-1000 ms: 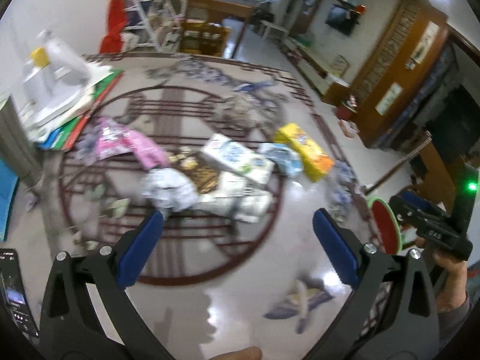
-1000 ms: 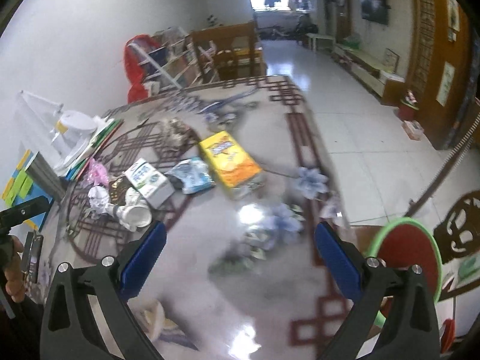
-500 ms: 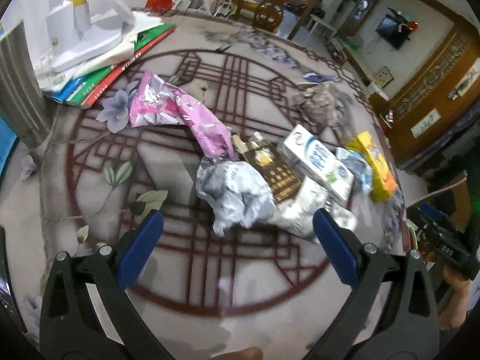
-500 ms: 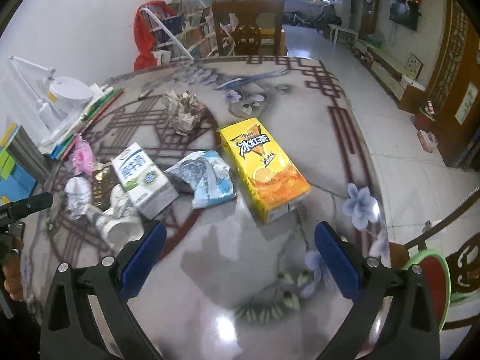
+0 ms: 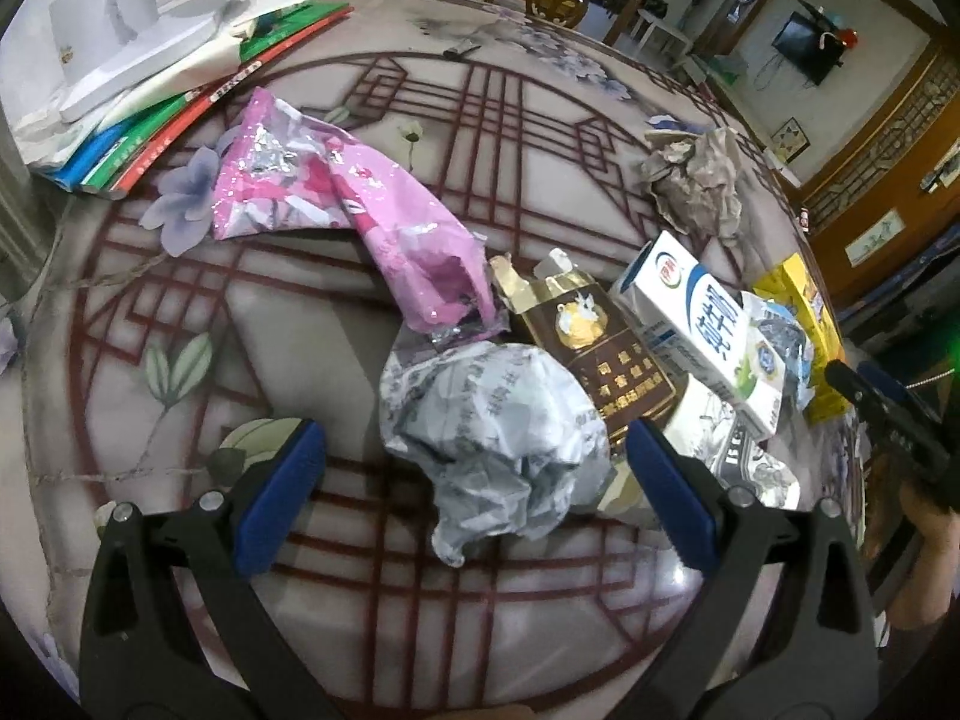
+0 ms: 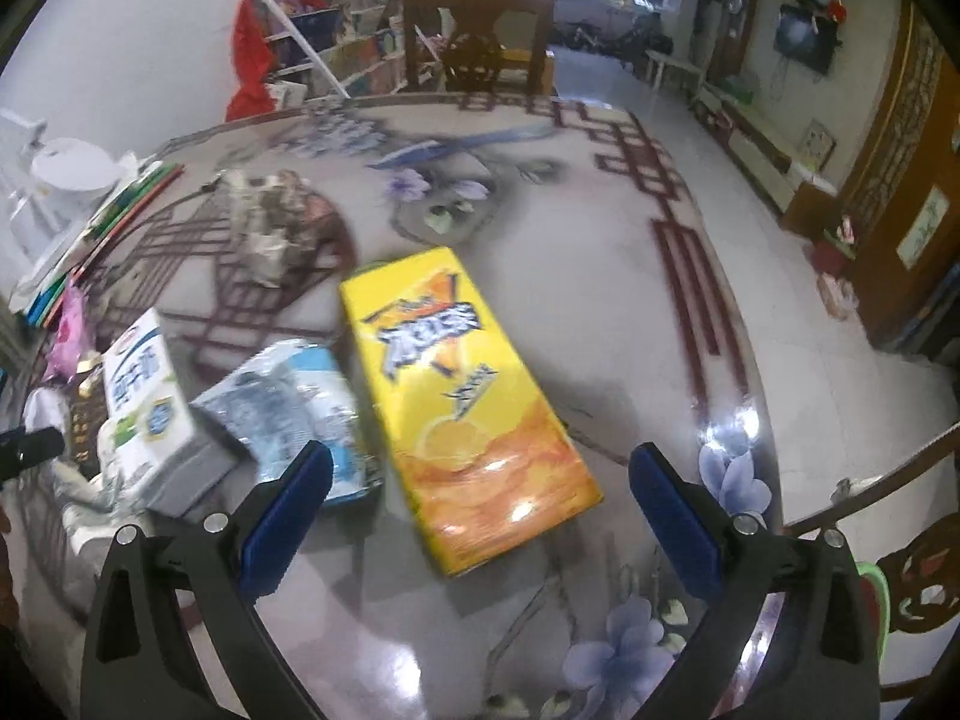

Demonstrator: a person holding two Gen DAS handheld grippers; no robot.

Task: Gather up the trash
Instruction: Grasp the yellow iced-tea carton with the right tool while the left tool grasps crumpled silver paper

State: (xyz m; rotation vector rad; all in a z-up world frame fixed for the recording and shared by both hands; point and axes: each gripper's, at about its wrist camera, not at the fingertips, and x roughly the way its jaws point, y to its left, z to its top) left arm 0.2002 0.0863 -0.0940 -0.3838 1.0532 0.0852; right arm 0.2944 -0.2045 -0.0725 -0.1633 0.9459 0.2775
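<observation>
Yellow carton (image 6: 465,396) print is blurred; milk carton (image 5: 699,330) lettering is Chinese. Left gripper (image 5: 477,501) and right gripper (image 6: 480,495) gape wide (holding nothing), flanking crumpled paper (image 5: 498,438) and the yellow carton.

White walls (image 6: 150,48), glossy tiled floor (image 6: 756,252)

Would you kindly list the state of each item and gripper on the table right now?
left gripper: jaws open, straddling the paper ball, not closed on it
right gripper: jaws open, empty
crumpled grey paper ball: crumpled, on the table
pink wrapper: torn open, flattened
brown box: lid torn open
milk carton: on its side
yellow tea carton: lying flat
</observation>
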